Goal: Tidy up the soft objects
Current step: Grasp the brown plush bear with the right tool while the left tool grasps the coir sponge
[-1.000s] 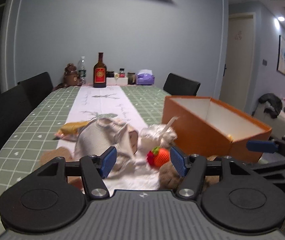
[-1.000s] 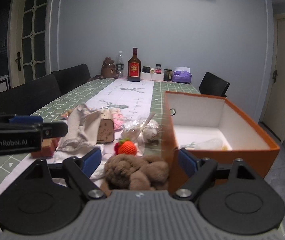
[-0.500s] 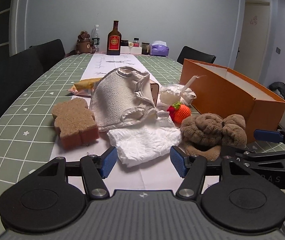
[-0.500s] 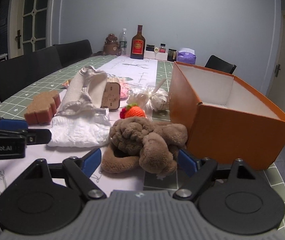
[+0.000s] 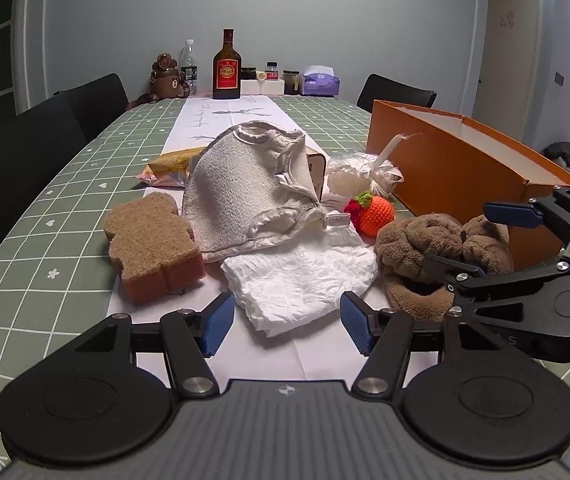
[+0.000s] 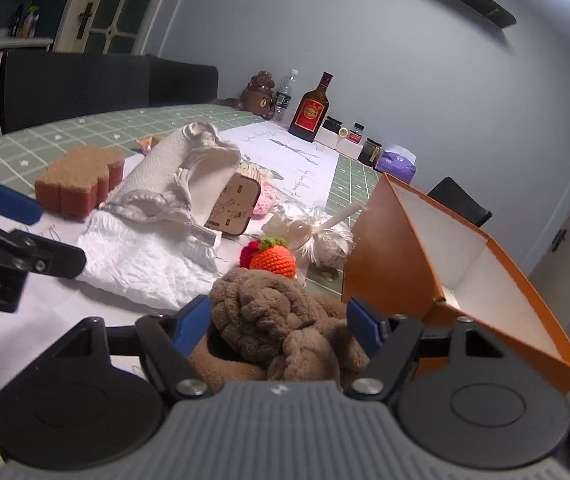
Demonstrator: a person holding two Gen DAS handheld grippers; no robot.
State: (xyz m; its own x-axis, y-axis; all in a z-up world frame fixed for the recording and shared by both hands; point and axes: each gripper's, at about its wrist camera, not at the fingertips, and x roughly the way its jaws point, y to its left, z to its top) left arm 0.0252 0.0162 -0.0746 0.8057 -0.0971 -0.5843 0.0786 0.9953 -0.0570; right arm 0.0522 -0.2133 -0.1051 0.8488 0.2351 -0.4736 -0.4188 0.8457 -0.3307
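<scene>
The brown plush toy lies on the surface just beside the orange box, at five o'clock from the crocheted strawberry. It looks light, squashy and unbreakable; its bunched middle seems the surest hold. The right claw is closing around it. The left claw hangs wide and empty before the white cloth.

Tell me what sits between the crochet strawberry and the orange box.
A clear bag of white stuffing sits between the crochet strawberry and the orange box; both wrist views show it.
</scene>
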